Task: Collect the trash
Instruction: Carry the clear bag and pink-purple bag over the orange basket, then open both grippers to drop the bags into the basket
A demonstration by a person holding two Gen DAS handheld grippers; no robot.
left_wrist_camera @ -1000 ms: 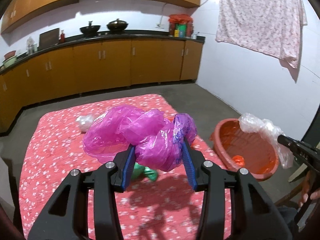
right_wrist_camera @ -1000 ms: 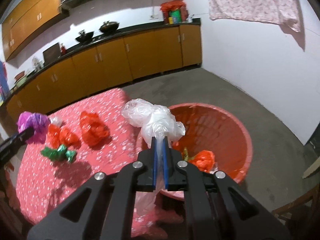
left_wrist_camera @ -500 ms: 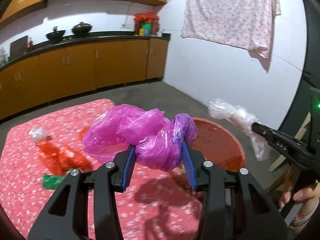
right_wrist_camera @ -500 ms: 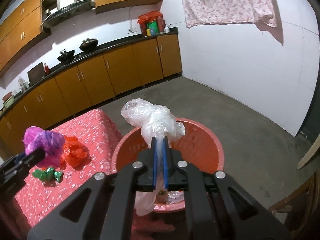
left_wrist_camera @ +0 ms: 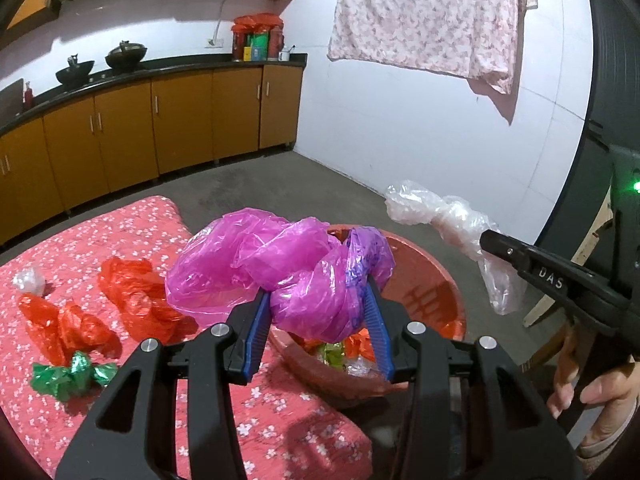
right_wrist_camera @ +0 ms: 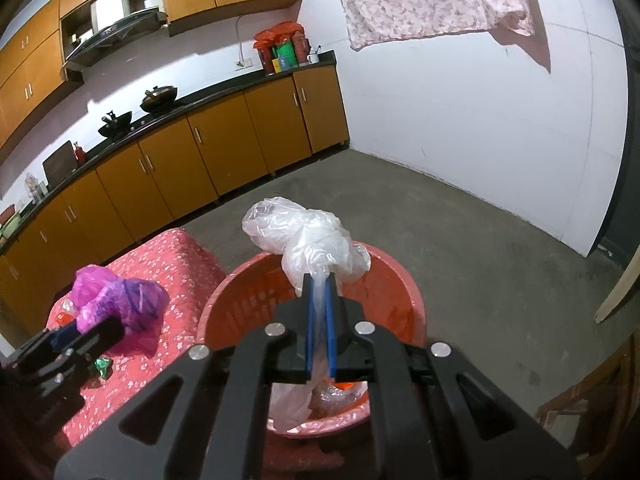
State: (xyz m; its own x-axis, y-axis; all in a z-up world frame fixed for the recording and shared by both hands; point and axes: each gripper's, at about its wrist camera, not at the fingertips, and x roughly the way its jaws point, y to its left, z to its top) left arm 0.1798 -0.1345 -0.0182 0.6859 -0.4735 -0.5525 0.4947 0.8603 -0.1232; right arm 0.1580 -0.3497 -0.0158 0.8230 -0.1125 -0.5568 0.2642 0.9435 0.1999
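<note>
My left gripper (left_wrist_camera: 316,294) is shut on a crumpled magenta plastic bag (left_wrist_camera: 280,264), held above the near rim of the orange basin (left_wrist_camera: 440,280). My right gripper (right_wrist_camera: 319,280) is shut on a clear plastic bag (right_wrist_camera: 308,236), which hangs over the same basin (right_wrist_camera: 392,276). In the left wrist view the right gripper (left_wrist_camera: 486,240) comes in from the right with the clear bag (left_wrist_camera: 444,216) bunched at its tip. Red plastic bags (left_wrist_camera: 132,292) and a green foil wrapper (left_wrist_camera: 72,376) lie on the red flowered tablecloth (left_wrist_camera: 120,232). The basin holds several scraps of trash (left_wrist_camera: 340,354).
A small clear wad (left_wrist_camera: 28,280) lies at the table's far left. Brown kitchen cabinets (left_wrist_camera: 180,120) line the back wall. A pink flowered cloth (left_wrist_camera: 432,16) hangs on the white wall. Grey concrete floor (right_wrist_camera: 460,232) spreads beyond the basin. A person's hand (left_wrist_camera: 592,384) grips the right tool.
Both grippers have swung right, off the table and toward the basin, each keeping its bag. The magenta bag now hangs at the basin's rim; the clear bag is over the basin.
</note>
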